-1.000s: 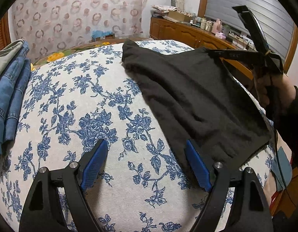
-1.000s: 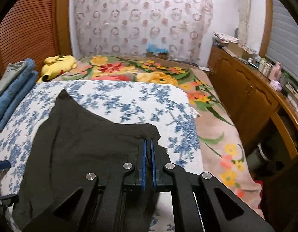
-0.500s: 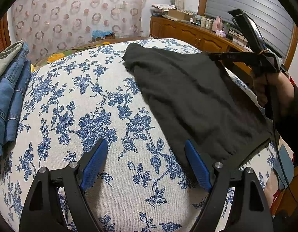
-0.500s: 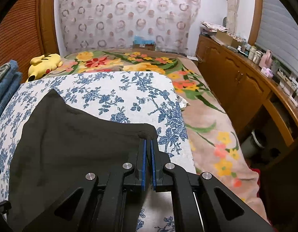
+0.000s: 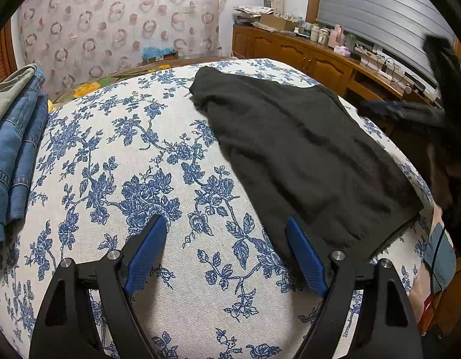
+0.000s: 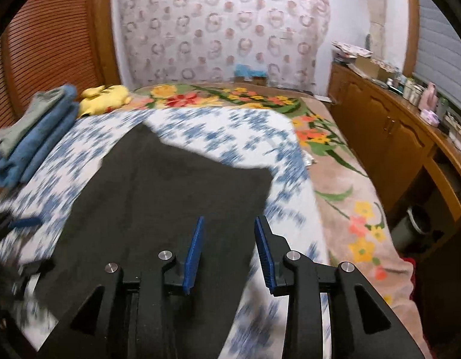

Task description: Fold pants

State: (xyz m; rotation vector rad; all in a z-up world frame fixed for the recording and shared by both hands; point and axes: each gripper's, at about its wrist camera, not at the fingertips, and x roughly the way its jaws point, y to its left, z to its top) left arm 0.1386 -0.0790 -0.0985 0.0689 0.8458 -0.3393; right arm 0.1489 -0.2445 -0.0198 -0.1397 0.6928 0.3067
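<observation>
The black pants [image 5: 302, 152] lie folded flat on the blue-flowered white cover [image 5: 134, 155]; they also show in the right wrist view [image 6: 170, 197]. My left gripper [image 5: 224, 251] is open and empty, low over the cover, its right finger at the pants' near edge. My right gripper [image 6: 229, 245] is open and empty above the pants' near right part. It shows blurred at the right edge of the left wrist view [image 5: 409, 110].
A stack of folded jeans and a grey-green garment [image 5: 12, 137] sits at the left of the bed, also in the right wrist view [image 6: 33, 137]. A yellow plush [image 6: 106, 97] lies beyond. A wooden sideboard with clutter [image 6: 389, 125] runs along the right. A floral blanket [image 6: 335, 161] lies beside the cover.
My right gripper has opened and let go of the pants' corner, then pulled back. The pants have dropped flat onto the cover. My left gripper has stayed put.
</observation>
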